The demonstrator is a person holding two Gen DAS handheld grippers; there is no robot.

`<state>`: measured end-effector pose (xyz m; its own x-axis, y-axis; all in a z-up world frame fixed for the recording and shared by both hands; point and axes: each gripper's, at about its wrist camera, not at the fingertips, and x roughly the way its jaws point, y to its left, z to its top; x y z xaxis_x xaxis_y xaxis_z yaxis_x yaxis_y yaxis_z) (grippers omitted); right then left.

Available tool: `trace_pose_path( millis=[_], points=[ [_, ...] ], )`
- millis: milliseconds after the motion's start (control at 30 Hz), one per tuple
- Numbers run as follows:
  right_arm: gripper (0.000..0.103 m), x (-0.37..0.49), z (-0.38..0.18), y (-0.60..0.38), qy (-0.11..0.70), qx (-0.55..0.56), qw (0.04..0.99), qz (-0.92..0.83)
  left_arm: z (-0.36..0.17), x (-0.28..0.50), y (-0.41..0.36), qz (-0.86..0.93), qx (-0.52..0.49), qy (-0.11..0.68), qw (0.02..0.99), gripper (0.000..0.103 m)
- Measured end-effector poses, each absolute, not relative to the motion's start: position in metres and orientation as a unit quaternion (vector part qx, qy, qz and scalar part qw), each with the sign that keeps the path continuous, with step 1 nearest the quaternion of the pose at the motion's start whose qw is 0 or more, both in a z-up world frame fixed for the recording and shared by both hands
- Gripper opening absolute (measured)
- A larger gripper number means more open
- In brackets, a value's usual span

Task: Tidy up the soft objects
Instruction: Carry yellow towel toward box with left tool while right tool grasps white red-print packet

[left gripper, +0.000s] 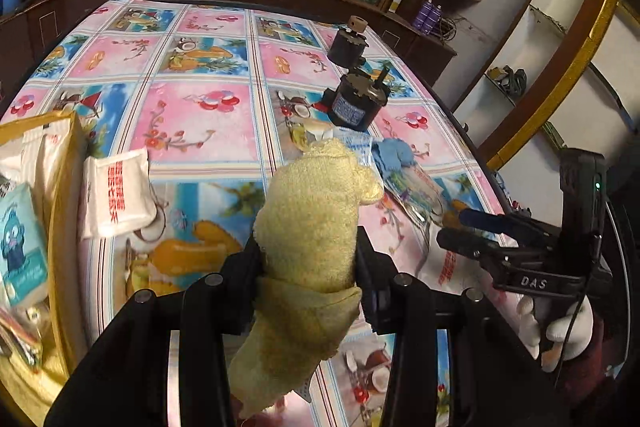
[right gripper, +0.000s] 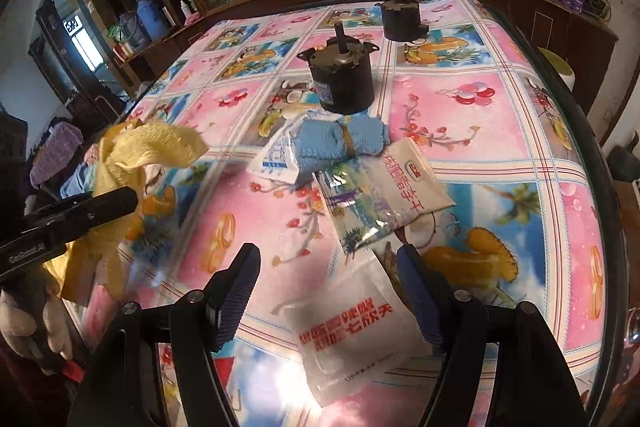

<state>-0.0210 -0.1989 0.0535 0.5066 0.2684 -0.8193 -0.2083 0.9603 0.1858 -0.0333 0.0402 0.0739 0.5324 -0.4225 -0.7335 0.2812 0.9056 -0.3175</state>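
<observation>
Two black motors (right gripper: 344,83) (right gripper: 401,20) on table (right gripper: 460,95).

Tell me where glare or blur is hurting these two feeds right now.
Right wrist view: strong glare washes the glossy tablecloth around the white packet between the open right gripper fingers; the yellow cloth at left is motion-blurred. Left wrist view: evenly lit, yellow cloth sharp in the left gripper, left-edge packets smeared; both bend at the edges.

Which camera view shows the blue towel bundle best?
The right wrist view: the blue towel bundle lies whole on the table, its band visible, beside a dark motor. In the left wrist view, the yellow cloth hides most of it.
</observation>
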Motion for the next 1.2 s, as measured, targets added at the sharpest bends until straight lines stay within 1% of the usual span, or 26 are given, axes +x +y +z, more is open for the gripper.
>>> trace_pose_path(
  millis=[200, 267, 400, 433, 500, 533, 600, 633, 833, 933, 1200],
  points=[
    [0.075, -0.041, 0.027, -0.206, 0.513, 0.0, 0.853, 0.099, 0.07, -0.062, 0.043, -0.204, -0.089, 0.427, 0.876, 0.039],
    [0.083, -0.044, 0.024, -0.205, 0.507, 0.003, 0.858, 0.086, 0.072, -0.07, 0.042, -0.19, -0.079, 0.416, 0.886, 0.039],
    [0.091, -0.043, 0.023, -0.192, 0.508, 0.007, 0.858, 0.079, 0.073, -0.08, 0.047, -0.187, -0.086, 0.412, 0.888, 0.039],
    [0.095, -0.043, 0.021, -0.186, 0.508, -0.007, 0.858, 0.078, 0.074, -0.082, 0.048, -0.186, -0.088, 0.411, 0.888, 0.039],
    [0.095, -0.046, 0.017, -0.176, 0.501, -0.045, 0.862, 0.07, 0.077, -0.088, 0.052, -0.188, -0.093, 0.408, 0.889, 0.039],
    [0.094, -0.048, 0.017, -0.175, 0.498, -0.044, 0.863, 0.076, 0.078, -0.092, 0.054, -0.189, -0.096, 0.405, 0.889, 0.039],
    [0.083, -0.052, 0.02, -0.175, 0.495, -0.044, 0.864, 0.078, 0.082, -0.097, 0.058, -0.192, -0.1, 0.398, 0.892, 0.039],
    [0.068, -0.052, 0.023, -0.176, 0.492, -0.041, 0.866, 0.078, 0.084, -0.098, 0.06, -0.192, -0.102, 0.397, 0.892, 0.039],
    [0.062, -0.056, 0.028, -0.18, 0.498, 0.002, 0.861, 0.1, 0.093, -0.11, 0.075, -0.185, -0.12, 0.385, 0.896, 0.039],
    [0.061, -0.067, 0.036, -0.178, 0.485, 0.012, 0.867, 0.111, 0.1, -0.119, 0.094, -0.168, -0.122, 0.379, 0.902, 0.039],
    [0.062, -0.078, 0.071, -0.149, 0.45, 0.009, 0.879, 0.156, 0.109, -0.128, 0.178, -0.071, -0.162, 0.362, 0.915, 0.039]
  ],
)
